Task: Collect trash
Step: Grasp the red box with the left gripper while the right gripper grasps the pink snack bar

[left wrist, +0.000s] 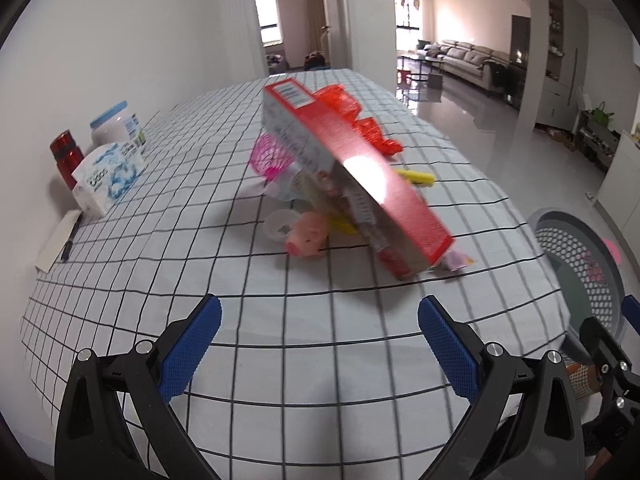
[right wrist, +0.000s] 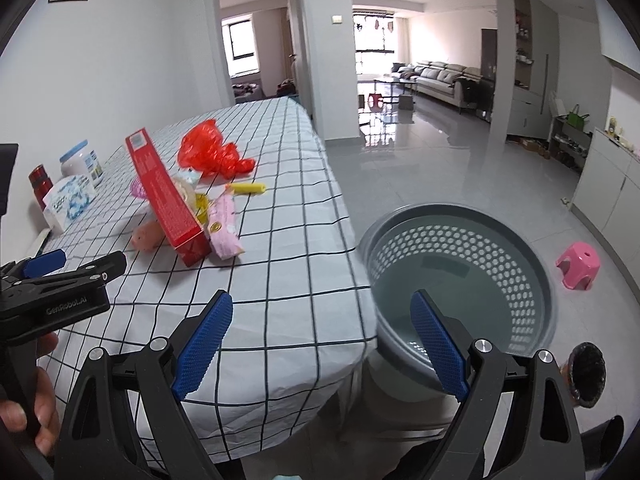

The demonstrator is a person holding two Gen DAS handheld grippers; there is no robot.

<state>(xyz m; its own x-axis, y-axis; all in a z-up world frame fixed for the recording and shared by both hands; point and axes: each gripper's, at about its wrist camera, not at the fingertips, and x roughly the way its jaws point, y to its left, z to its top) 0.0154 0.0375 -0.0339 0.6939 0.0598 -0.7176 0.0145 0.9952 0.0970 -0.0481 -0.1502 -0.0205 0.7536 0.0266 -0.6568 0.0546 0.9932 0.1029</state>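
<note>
Task stage: judged early; the trash sits in one heap on the counter [right wrist: 280,216] and the grey perforated basket [right wrist: 460,264] looks bare inside.
Left hand-held gripper [left wrist: 320,344]: its blue pads are spread wide and hold nothing; it hovers over the counter just short of the heap, aimed at it, probably lining up a first pick.
Right hand-held gripper [right wrist: 322,344]: also spread wide and holding nothing; it hangs over the counter's edge on the basket side, half above the basket rim.
Red box [left wrist: 356,176]: the largest piece, a long flat carton lying tilted, propped on the smaller litter under it; its lower end reaches the counter nearest the left hand-held gripper.
Under and beside the red box: a pink pig toy [left wrist: 306,238], a pink mesh piece [left wrist: 270,156], yellow wrappers [left wrist: 416,178] and a pink packet [right wrist: 226,224]; exact contacts are blurred.
Red plastic bag [right wrist: 212,152]: crumpled on the far side of the red box, apparently touching the heap.
Basket placement: on the floor against the counter's edge, on the right of the red box, so pieces can likely be dropped straight in.
Kept items: a tissue pack [left wrist: 108,176], a white jar [left wrist: 116,126] and a red flask [left wrist: 66,156] stand by the wall, well apart from the red box.
Surface: white cloth with a black grid, draped over the edge.
Room: glossy grey tiled floor, a pink stool [right wrist: 578,264] beyond the basket, a sofa and bright windows far behind.
</note>
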